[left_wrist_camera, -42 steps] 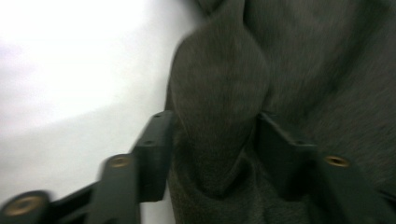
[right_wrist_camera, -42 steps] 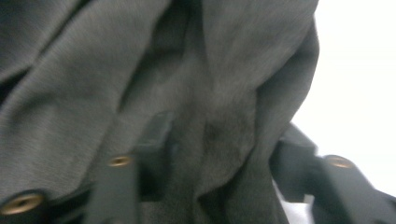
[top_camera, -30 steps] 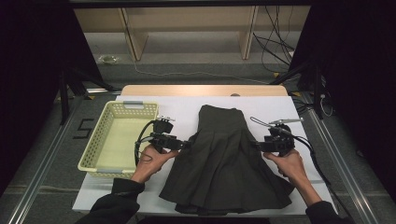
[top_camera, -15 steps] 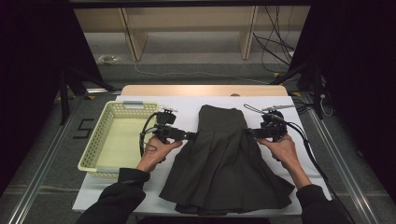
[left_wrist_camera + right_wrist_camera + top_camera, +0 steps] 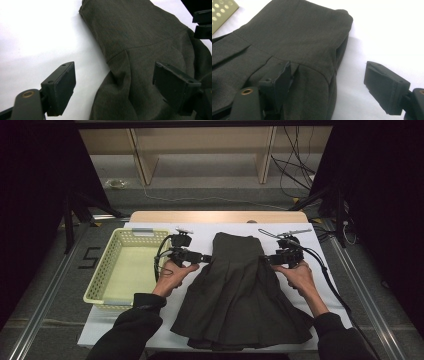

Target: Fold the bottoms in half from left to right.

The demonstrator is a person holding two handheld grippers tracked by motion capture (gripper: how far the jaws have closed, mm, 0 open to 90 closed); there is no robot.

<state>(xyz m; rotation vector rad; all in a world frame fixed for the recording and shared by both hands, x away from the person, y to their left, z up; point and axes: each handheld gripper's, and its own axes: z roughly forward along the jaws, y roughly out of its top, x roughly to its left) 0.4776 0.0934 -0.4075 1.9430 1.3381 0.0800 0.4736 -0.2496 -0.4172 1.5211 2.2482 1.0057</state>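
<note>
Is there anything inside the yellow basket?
No, the yellow basket sits empty beside the dark skirt.

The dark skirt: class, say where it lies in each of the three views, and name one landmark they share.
High view: dark skirt at centre, on the white sheet.
Left gripper view: it covers the right half.
Right gripper view: it covers the left half.
Shared landmark: the waistband seam.
</note>
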